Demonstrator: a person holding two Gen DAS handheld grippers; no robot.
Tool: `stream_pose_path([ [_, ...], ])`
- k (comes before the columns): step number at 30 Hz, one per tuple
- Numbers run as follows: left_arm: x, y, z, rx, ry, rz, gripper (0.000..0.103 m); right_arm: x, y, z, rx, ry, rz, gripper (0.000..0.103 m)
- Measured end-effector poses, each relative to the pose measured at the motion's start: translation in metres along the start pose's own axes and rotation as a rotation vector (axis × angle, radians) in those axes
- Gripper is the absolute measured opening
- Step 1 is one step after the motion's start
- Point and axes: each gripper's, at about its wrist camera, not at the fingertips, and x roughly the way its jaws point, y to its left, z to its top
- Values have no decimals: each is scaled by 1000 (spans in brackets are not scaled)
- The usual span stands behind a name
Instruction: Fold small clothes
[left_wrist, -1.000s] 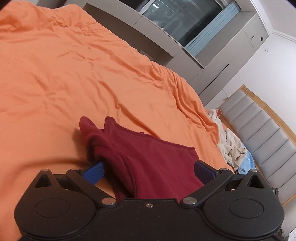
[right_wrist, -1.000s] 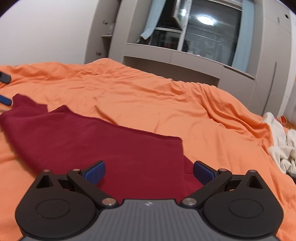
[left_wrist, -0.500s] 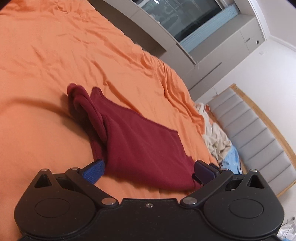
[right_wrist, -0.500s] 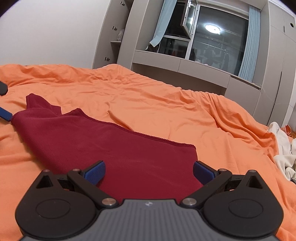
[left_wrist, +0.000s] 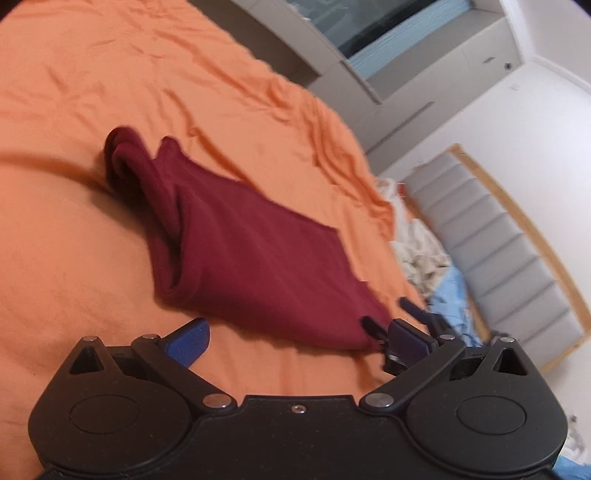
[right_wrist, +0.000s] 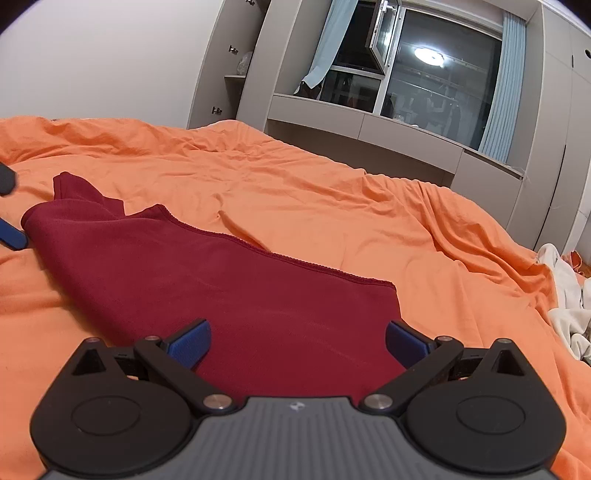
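The dark red garment (left_wrist: 255, 258) has slid clear of the left gripper (left_wrist: 295, 341) since a second ago: back then the cloth sat between the blue pads, and now it lies spread on the orange bedcover (left_wrist: 110, 92), its near edge just ahead of the fingers. In the left wrist view the garment runs from a bunched end at upper left of centre down to a corner at lower right, and there the right gripper's fingers show beside that corner. Left jaws stand wide apart, nothing between them.

Over to the right wrist view: the garment (right_wrist: 229, 295) fills the middle and lower centre of the frame, one hemmed edge running diagonally from left to right across the bedcover (right_wrist: 332, 203). The right gripper (right_wrist: 297, 343) is spread wide too, with the cloth lying under and between its blue pads, not pinched. A blue pad of the other gripper peeks in at the far left edge, beside the garment's far corner. A heap of pale clothes (right_wrist: 565, 314) sits at the right edge.
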Motion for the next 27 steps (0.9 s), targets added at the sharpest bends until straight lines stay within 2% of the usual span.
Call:
stream_pose_path([
  [6, 20, -8, -1, -13, -91, 119, 102, 2, 3, 1, 19, -5, 1, 103],
  [10, 31, -16, 2, -5, -151, 193, 102, 8, 3, 10, 86, 7, 39, 103],
  [14, 34, -14, 8, -70, -219, 221, 102, 18, 6, 13, 183, 39, 111, 103],
  [17, 29, -5, 11, -155, -262, 216, 102, 28, 20, 4, 124, 86, 102, 103],
  [20, 30, -4, 12, -180, -269, 220, 102, 32, 29, -5, 100, 87, 87, 103],
  [27, 37, -12, 5, -104, -244, 264, 102, 35, 22, -9, 144, 86, 114, 103],
])
